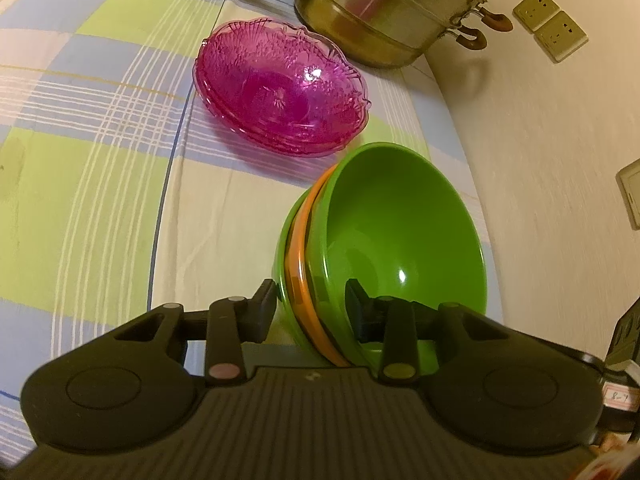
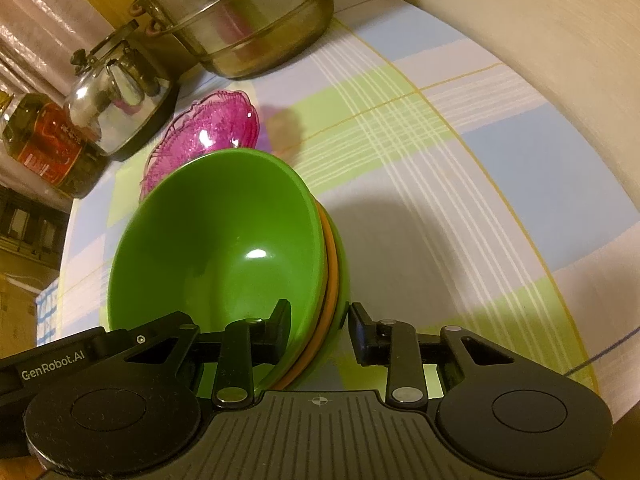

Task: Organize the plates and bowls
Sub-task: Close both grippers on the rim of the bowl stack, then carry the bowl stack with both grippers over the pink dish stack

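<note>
both fingers (image 1: 356, 312) (image 2: 280, 328) narrowed, pinching bowl stack (image 1: 392, 220) (image 2: 224, 240) rim.

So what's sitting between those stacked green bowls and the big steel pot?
The pink glass dish lies between the green bowl stack and the steel pot, clearest in the left wrist view.
</note>
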Motion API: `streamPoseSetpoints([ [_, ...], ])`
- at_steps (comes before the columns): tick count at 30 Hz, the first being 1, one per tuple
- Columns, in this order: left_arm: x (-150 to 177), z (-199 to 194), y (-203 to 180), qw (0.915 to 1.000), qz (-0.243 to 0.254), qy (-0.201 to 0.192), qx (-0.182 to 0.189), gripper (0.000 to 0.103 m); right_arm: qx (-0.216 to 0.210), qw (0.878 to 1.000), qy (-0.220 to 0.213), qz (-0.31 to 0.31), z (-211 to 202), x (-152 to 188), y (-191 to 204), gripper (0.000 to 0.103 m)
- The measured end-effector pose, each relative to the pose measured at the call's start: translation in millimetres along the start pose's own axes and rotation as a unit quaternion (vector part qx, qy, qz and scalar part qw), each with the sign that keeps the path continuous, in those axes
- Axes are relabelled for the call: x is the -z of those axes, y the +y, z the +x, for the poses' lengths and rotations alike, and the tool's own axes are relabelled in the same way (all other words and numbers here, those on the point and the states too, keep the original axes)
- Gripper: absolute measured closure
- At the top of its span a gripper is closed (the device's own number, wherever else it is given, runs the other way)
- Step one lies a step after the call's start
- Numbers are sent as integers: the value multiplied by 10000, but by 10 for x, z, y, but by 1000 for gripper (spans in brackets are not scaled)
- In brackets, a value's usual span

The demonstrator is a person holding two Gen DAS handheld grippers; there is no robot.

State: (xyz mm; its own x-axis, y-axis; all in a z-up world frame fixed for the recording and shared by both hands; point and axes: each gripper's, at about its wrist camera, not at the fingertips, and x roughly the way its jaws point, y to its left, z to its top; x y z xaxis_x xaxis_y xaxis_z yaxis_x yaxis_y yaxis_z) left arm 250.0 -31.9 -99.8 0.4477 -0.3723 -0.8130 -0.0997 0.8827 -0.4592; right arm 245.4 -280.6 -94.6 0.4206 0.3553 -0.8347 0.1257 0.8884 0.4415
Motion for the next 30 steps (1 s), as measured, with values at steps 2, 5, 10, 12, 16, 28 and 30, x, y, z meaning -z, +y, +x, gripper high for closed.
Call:
streamPoseSetpoints([
  [2,30,-20,2,10000,4,10,-4,70,7,10000,-1,11,-18,30,-4,72],
  [5,75,-52,8,10000,7,21,-12,70,16,10000,1,6,-54,90,-3,72],
  [10,150,-123,37,10000,-3,37,-36,70,21,10000,-5,-7,-91,170,24,72],
  [12,180,-163,48,10000,0,25,-54,70,14,10000,-14,-18,-114,208,39,72],
  [16,220,-250,81,10000,-22,-15,-67,70,-2,10000,-21,-73,-152,266,90,72],
  [28,219,-517,186,9997,-103,-230,-71,70,-106,9996,-98,-246,-261,329,325,72],
  [30,194,-550,191,9995,-109,-272,-77,70,-131,9995,-104,-266,-264,315,365,72],
])
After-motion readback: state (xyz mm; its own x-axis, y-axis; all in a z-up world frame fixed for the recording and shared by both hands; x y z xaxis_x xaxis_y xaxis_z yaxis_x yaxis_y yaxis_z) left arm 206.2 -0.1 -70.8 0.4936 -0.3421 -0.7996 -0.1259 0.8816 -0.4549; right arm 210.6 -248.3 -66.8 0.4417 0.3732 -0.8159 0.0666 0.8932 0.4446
